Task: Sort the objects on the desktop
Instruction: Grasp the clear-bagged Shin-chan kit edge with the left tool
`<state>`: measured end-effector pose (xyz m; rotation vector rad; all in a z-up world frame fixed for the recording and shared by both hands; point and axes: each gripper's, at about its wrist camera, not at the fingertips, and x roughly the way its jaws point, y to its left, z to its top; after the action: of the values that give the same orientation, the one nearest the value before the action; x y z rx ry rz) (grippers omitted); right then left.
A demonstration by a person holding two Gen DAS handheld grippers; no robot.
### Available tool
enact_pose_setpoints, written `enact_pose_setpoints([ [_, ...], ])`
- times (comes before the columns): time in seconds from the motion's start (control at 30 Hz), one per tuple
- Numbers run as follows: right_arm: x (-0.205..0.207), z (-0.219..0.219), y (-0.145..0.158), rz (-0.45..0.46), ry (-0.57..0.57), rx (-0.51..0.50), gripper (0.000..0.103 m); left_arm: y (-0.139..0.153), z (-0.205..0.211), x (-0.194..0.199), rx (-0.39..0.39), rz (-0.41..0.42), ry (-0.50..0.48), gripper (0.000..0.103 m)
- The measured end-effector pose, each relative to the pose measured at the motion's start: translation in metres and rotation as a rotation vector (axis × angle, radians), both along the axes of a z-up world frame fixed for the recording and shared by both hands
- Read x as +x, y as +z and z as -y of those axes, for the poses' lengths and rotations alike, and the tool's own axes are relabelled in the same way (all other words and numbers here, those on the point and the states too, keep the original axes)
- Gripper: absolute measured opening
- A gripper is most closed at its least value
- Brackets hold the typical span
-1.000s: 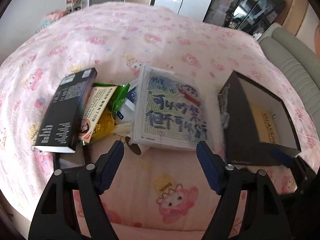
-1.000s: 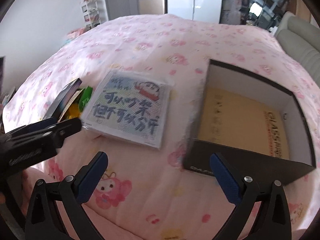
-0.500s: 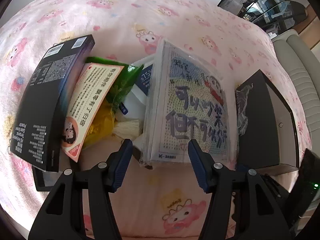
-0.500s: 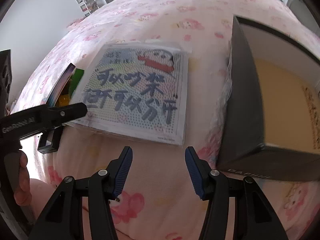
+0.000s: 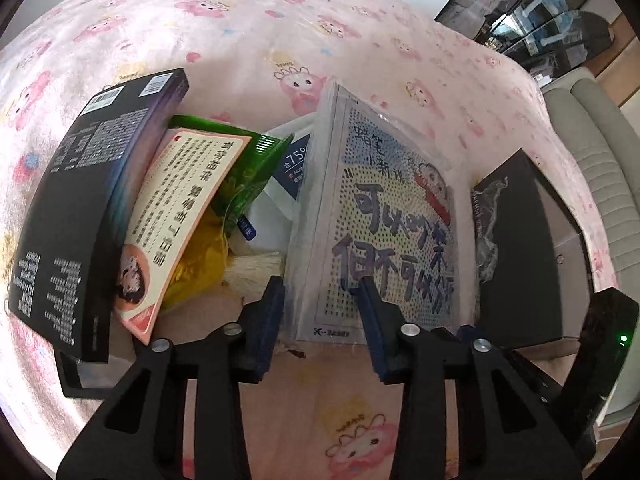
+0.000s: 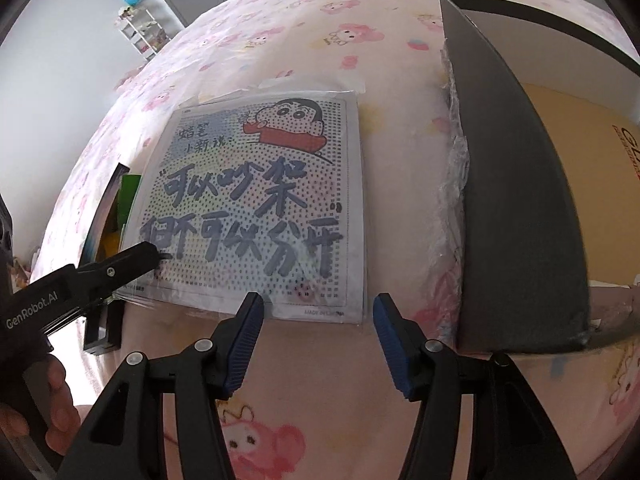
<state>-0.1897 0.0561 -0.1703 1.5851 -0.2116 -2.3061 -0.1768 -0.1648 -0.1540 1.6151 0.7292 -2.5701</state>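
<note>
A flat plastic-wrapped cartoon picture pack (image 5: 392, 220) lies tilted on the pink cloth, its left side propped on other items. My left gripper (image 5: 320, 304) straddles the pack's near left corner. Its jaws are closing, one finger beside the edge and one over the face, with a gap still showing. In the right wrist view one of the left fingers (image 6: 132, 258) rests on that corner of the pack (image 6: 260, 200). My right gripper (image 6: 318, 320) sits at the near right corner. Its jaws are opening slightly and do not touch the pack.
An open black box (image 6: 520, 200) with a tan card inside stands right of the pack. Left of it lie a black book-like box (image 5: 80, 208), a pink card (image 5: 176, 216), a green packet (image 5: 256, 168) and a yellow packet (image 5: 196, 272). A person's hand (image 6: 56, 420) holds the left gripper.
Both grippers have come down and closer to the pack's near edge. Both pairs of jaws have narrowed, and the left fingers now straddle the pack's corner.
</note>
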Motion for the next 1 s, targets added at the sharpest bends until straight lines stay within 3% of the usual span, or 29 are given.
enact_pose_setpoints([
  [0.17, 0.003, -0.005, 0.005, 0.032, 0.015, -0.081, 0.054, 0.007, 0.007, 0.014, 0.012, -0.017, 0.035, 0.031],
  [0.37, -0.005, -0.001, -0.003, 0.044, 0.024, -0.086, 0.054, 0.008, 0.008, 0.036, 0.023, -0.010, 0.069, 0.031],
  [0.4, -0.006, 0.003, -0.006, 0.054, 0.024, -0.084, 0.054, 0.007, 0.008, 0.036, 0.004, 0.000, 0.079, 0.033],
  [0.5, -0.013, 0.011, -0.017, 0.056, 0.027, -0.074, 0.061, 0.000, 0.015, 0.030, -0.012, 0.025, 0.135, 0.052],
  [0.63, -0.018, 0.014, -0.021, 0.045, 0.033, -0.099, 0.062, -0.009, 0.018, 0.023, 0.014, 0.036, 0.138, 0.051],
  [0.7, -0.019, 0.013, -0.019, 0.047, 0.043, -0.110, 0.061, -0.008, 0.015, 0.022, 0.006, 0.021, 0.120, 0.043],
  [0.8, -0.019, 0.010, -0.014, 0.051, 0.059, -0.129, 0.049, -0.004, 0.014, 0.026, -0.037, 0.007, 0.135, 0.042],
  [1.0, -0.007, 0.002, 0.001, 0.045, 0.078, -0.145, 0.046, 0.005, 0.005, 0.039, -0.061, 0.006, 0.102, 0.042],
])
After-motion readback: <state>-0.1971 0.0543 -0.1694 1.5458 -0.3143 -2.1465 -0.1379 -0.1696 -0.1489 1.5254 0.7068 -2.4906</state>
